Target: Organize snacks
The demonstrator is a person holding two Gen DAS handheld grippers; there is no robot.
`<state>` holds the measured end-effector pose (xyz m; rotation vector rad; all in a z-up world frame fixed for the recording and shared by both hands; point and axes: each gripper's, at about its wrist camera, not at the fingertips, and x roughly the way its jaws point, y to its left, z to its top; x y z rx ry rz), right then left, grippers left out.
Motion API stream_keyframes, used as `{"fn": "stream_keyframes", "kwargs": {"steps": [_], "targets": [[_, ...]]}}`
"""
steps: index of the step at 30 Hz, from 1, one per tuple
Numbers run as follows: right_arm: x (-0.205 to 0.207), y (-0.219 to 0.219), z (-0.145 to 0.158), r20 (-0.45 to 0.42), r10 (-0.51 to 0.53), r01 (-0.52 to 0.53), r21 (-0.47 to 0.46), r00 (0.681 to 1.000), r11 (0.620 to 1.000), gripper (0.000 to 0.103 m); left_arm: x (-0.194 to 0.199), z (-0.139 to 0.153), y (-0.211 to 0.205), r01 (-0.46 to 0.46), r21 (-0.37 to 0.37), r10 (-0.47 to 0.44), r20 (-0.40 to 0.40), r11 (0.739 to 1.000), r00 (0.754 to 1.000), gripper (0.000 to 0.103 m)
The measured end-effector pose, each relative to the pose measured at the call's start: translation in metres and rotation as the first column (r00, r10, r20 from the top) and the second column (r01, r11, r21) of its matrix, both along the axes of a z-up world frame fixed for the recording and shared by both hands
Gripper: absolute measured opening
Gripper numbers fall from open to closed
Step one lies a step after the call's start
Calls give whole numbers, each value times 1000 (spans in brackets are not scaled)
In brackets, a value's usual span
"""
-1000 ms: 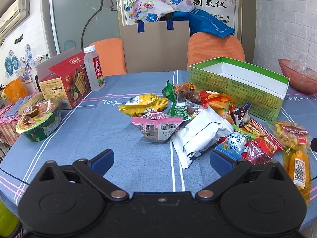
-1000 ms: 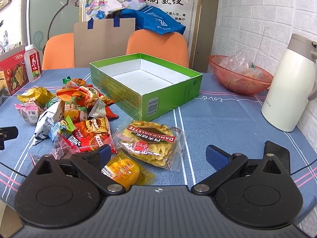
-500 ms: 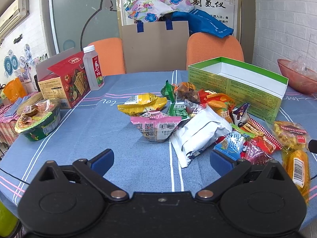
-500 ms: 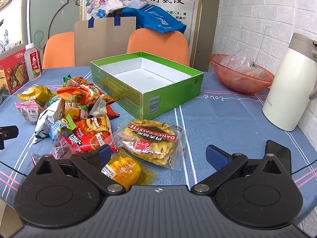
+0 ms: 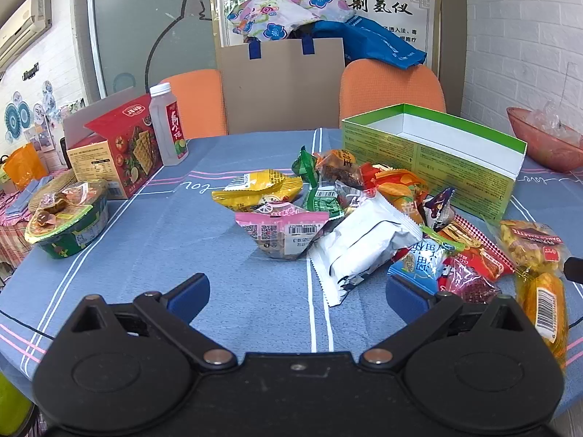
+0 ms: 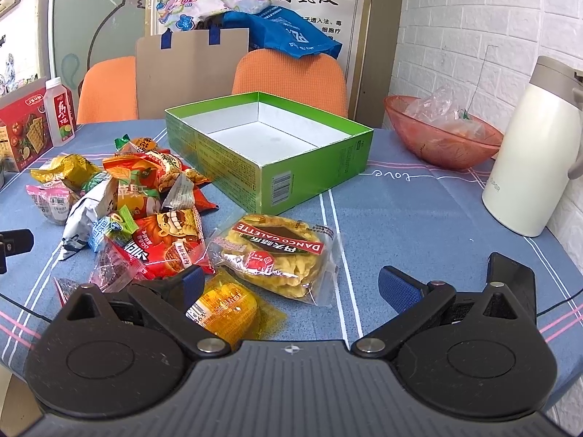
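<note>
A pile of snack packets lies on the blue tablecloth: a pink packet (image 5: 280, 231), a white packet (image 5: 364, 244), a yellow one (image 5: 255, 189). An empty green box (image 6: 262, 145) stands open behind the pile; it also shows in the left wrist view (image 5: 433, 156). A clear Danco Calette biscuit pack (image 6: 277, 255) and a yellow-orange packet (image 6: 222, 309) lie in front of my right gripper (image 6: 291, 284), which is open and empty. My left gripper (image 5: 295, 291) is open and empty, just short of the pink and white packets.
A red cracker box (image 5: 116, 149), a drink bottle (image 5: 167, 127) and a noodle bowl (image 5: 65, 225) stand at the left. A red plastic bowl (image 6: 441, 134) and a white thermos (image 6: 532, 149) stand at the right. Two orange chairs are behind the table.
Both grippers have drifted slightly; the scene shifts a little in each view. Nothing was taken hold of or moved on the table.
</note>
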<state>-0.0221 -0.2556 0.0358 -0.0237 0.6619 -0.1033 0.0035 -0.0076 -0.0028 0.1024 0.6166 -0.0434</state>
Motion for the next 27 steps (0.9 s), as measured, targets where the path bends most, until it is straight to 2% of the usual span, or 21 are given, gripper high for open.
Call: {"fn": "stream_keyframes", "kwargs": {"steps": [14, 16, 18, 21, 23, 27], "targets": [[5, 2, -4, -11, 12, -12, 0, 1000, 1000, 103, 3, -2, 1, 4, -9, -4, -10, 1000, 1000, 103], [5, 2, -5, -5, 26, -26, 11, 1000, 1000, 103, 3, -2, 4, 27, -34, -28, -13, 999, 1000, 103], [1, 0, -5, 22, 77, -78, 65, 997, 995, 103, 3, 0, 9, 83, -93, -85, -20, 992, 996, 103], [-12, -2, -3, 120, 209, -229, 192, 970, 954, 103, -2, 2, 16, 191, -201, -199, -17, 961, 980, 103], [-20, 0, -8, 154, 277, -307, 233, 948, 923, 103, -6, 3, 16, 256, -248, -266, -7, 935, 964, 103], [-26, 13, -21, 46, 315, -318, 193, 948, 928, 103, -10, 1, 0, 397, -311, -421, -13, 864, 907, 103]]}}
